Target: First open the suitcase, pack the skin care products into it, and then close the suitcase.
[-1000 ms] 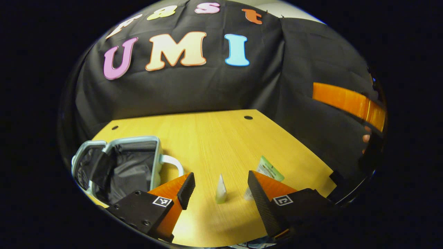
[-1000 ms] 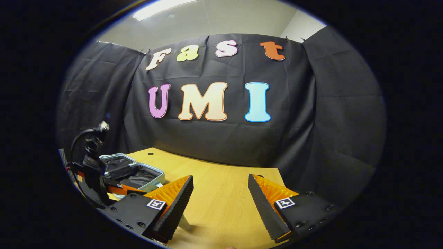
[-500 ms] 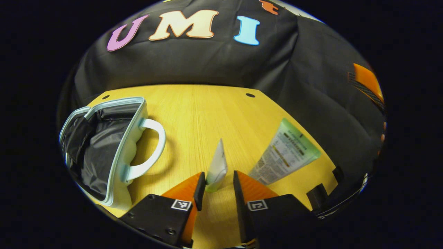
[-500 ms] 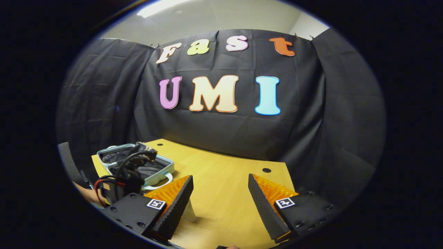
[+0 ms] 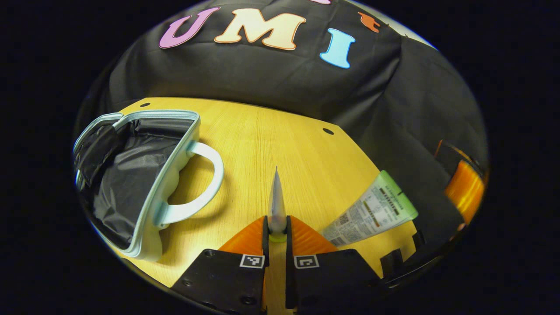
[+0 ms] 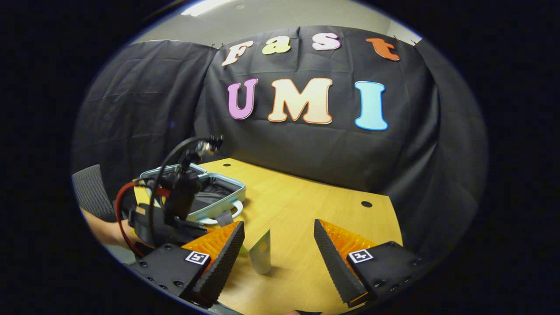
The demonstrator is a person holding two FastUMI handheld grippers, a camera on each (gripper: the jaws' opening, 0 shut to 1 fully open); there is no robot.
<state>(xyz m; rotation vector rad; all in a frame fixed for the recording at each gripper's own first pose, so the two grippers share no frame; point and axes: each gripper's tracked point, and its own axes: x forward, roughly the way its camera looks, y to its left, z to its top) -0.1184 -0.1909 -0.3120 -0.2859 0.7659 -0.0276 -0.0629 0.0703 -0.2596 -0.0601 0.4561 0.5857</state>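
My left gripper (image 5: 276, 220) is shut on a small pale tube (image 5: 276, 197), which I see edge-on, its crimped end pointing away and its green cap between the fingers. The open suitcase (image 5: 151, 205), pale blue with a black lining and a white handle (image 5: 205, 192), lies to the left of it. A larger green-and-white tube (image 5: 372, 212) is on the table to the right. My right gripper (image 6: 278, 258) is open above the table's near side. A pale green tube (image 6: 261, 258) stands upright between its fingers, nearer the left one and touching neither.
The yellow wooden table (image 5: 280, 135) ends at black cloth at the back and right. In the right gripper view the left gripper's cabled body (image 6: 175, 210) and a person's hand (image 6: 103, 227) sit in front of the suitcase (image 6: 223, 192). A chair back (image 6: 89, 197) stands at far left.
The left gripper's fingers have closed from wide open onto the small tube. The right gripper has swung so that the suitcase and a standing tube come further into its view.
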